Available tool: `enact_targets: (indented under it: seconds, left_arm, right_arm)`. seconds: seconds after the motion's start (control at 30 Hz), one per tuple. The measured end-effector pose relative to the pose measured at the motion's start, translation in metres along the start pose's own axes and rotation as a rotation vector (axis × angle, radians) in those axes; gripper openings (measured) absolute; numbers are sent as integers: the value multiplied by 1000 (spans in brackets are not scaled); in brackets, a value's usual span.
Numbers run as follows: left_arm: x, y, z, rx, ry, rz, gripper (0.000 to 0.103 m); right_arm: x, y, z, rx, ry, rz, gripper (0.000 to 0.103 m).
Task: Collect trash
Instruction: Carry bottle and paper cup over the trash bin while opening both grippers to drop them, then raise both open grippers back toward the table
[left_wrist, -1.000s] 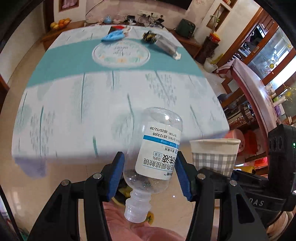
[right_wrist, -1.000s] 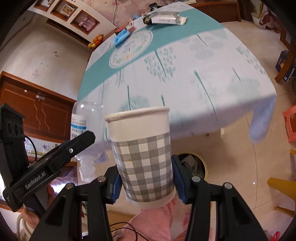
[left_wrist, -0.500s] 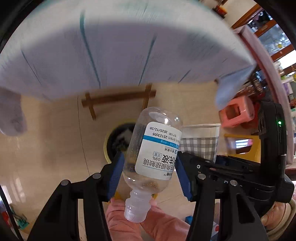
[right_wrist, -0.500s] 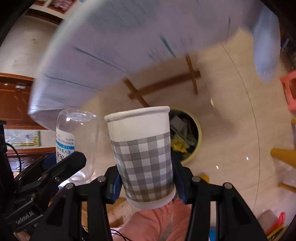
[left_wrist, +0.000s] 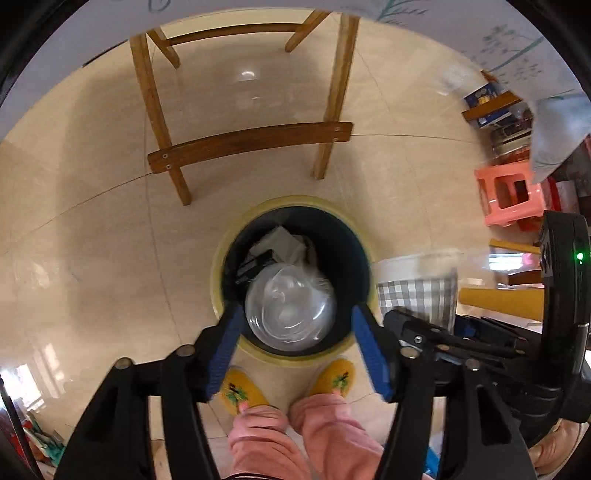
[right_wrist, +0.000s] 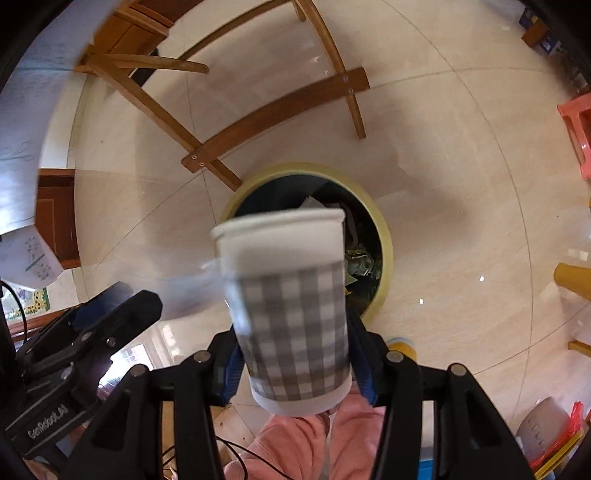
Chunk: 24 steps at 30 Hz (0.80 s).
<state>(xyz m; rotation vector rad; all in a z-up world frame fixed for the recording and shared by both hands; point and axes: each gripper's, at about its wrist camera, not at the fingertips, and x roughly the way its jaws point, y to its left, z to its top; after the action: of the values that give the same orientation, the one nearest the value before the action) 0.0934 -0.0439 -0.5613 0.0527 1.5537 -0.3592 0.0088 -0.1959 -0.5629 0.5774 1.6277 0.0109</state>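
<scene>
A round trash bin (left_wrist: 218, 266) with a yellow rim stands on the floor, holding paper and wrappers. My left gripper (left_wrist: 297, 343) is open above it. The clear plastic bottle (left_wrist: 290, 308) is seen end-on between the spread fingers, over the bin's mouth, apart from both pads. My right gripper (right_wrist: 295, 354) is shut on a grey checked paper cup (right_wrist: 291, 306), held upright over the near edge of the bin (right_wrist: 384, 236). The cup also shows in the left wrist view (left_wrist: 417, 284), to the right of the bin.
A wooden table frame (left_wrist: 247, 140) stands just behind the bin, with the tablecloth edge above it. A pink plastic stool (left_wrist: 509, 199) is on the right. The person's pink trousers and yellow slippers (left_wrist: 243, 391) are below the grippers. The floor is glossy beige tile.
Both grippers have tilted down from the table to the bin. The left gripper has opened and let go of the bottle, which now points straight down over the bin.
</scene>
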Motion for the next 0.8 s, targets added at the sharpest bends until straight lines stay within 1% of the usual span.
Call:
enact_targets:
  seconds: [0.03,0.07,0.1,0.13,0.27,0.4,0.5,0.63,0.8]
  left_arm:
    - [0,2,0,0,-8,9,71]
    - [-1,5,0,-4,-9,9,72]
    - [1,11,2,-8,-10,9,73]
    - [0,16,2,-13,-12,12,73]
    - [-12,28,-2,-29,-16,25,74]
    - [-39,35,-9,-33,-33,37,74]
    - [-70,37,-13,-33,-54,29,75]
    - [-123,31,-17,-15,-106,24,75]
    - [-181,21,-19,23,-172,26,76]
  right_arm:
    - [3,0,0,5,2,9,54]
    - [4,1,0,4,1,10,56]
    - [4,4,-1,-3,-4,3,62]
    - [2,5,-2,-9,-11,-1,64]
    - [-6,11,-6,-8,-22,-1,64]
    - [-24,18,-12,-4,-31,13,64]
    - [-49,24,-21,-1,-42,16,64]
    - [-90,34,-33,10,-71,29,64]
    - [-149,53,-47,12,-138,40,64]
